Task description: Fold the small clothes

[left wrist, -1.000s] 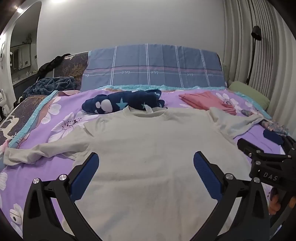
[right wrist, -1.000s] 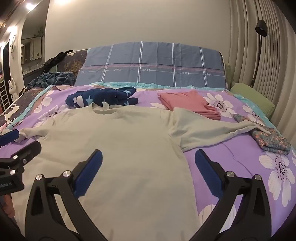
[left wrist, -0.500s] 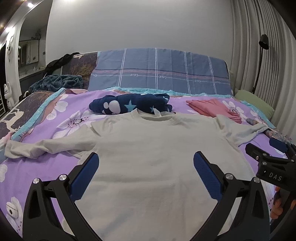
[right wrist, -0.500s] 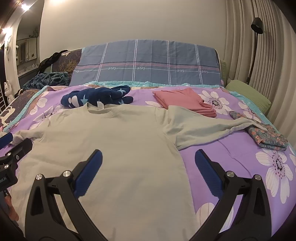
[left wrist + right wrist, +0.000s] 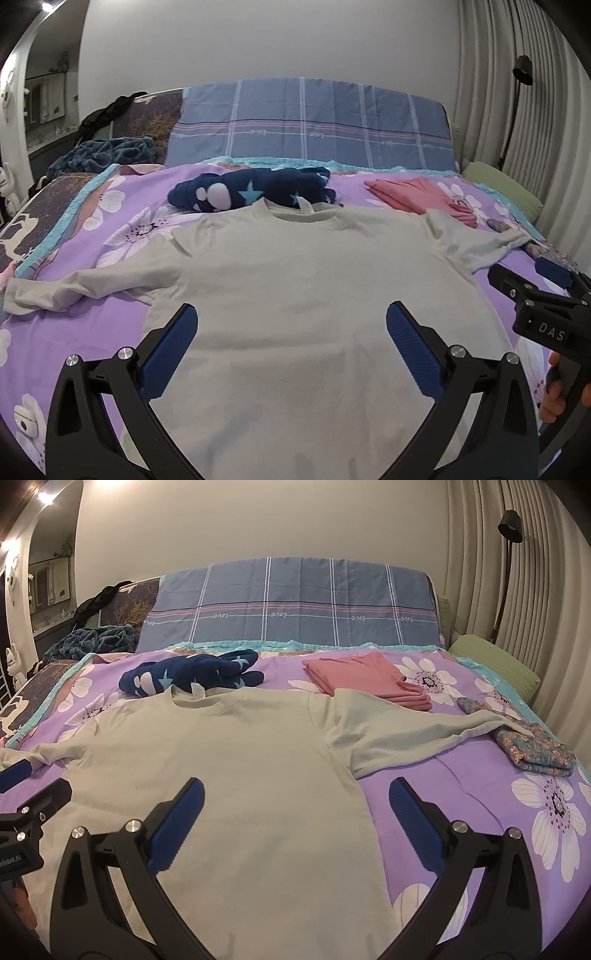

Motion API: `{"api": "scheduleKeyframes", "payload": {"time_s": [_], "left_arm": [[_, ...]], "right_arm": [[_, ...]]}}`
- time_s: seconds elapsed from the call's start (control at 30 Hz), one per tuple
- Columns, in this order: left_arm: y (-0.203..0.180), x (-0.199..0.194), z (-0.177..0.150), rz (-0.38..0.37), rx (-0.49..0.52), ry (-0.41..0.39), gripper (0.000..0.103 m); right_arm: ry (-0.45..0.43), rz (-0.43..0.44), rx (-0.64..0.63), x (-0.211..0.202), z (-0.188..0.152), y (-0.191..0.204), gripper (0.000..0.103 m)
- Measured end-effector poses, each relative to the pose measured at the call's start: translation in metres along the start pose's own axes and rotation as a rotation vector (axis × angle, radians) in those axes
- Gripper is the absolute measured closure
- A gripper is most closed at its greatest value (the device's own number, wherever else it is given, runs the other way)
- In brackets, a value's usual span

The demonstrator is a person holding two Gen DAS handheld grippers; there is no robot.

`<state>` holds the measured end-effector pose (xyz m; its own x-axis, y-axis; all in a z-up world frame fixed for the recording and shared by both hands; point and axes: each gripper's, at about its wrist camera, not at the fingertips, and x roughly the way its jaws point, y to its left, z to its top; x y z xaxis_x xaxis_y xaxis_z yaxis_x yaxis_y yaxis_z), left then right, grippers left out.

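A pale grey-green long-sleeved shirt (image 5: 303,280) lies flat on the purple flowered bedspread (image 5: 122,317), collar away from me, sleeves spread to both sides. It also shows in the right wrist view (image 5: 229,760). My left gripper (image 5: 291,332) is open and empty above the shirt's lower middle. My right gripper (image 5: 295,808) is open and empty above the shirt's right hem edge. Each gripper shows at the edge of the other's view.
A dark blue star-patterned garment (image 5: 255,188) lies just beyond the collar. A folded pink garment (image 5: 369,681) sits at the back right. A floral folded cloth (image 5: 535,749) lies under the right sleeve's end. A blue plaid pillow (image 5: 310,125) and a green pillow (image 5: 495,664) stand behind.
Both grippers have shifted slightly, the left view now more centred on the shirt. Both stay open and empty. The shirt has not moved.
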<state>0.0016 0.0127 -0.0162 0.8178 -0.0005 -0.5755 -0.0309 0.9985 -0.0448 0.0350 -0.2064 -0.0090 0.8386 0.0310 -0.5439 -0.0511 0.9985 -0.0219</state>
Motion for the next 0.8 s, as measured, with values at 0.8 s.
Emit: {"api": "scheduleKeyframes", "payload": {"time_s": [0.8], "left_arm": [[-0.0056, -0.0007, -0.0008, -0.005, 0.027, -0.002, 0.001]], "right_arm": [[0.021, -0.006, 0.0, 0.0029, 0.0005, 0.0013, 0.002]]}}
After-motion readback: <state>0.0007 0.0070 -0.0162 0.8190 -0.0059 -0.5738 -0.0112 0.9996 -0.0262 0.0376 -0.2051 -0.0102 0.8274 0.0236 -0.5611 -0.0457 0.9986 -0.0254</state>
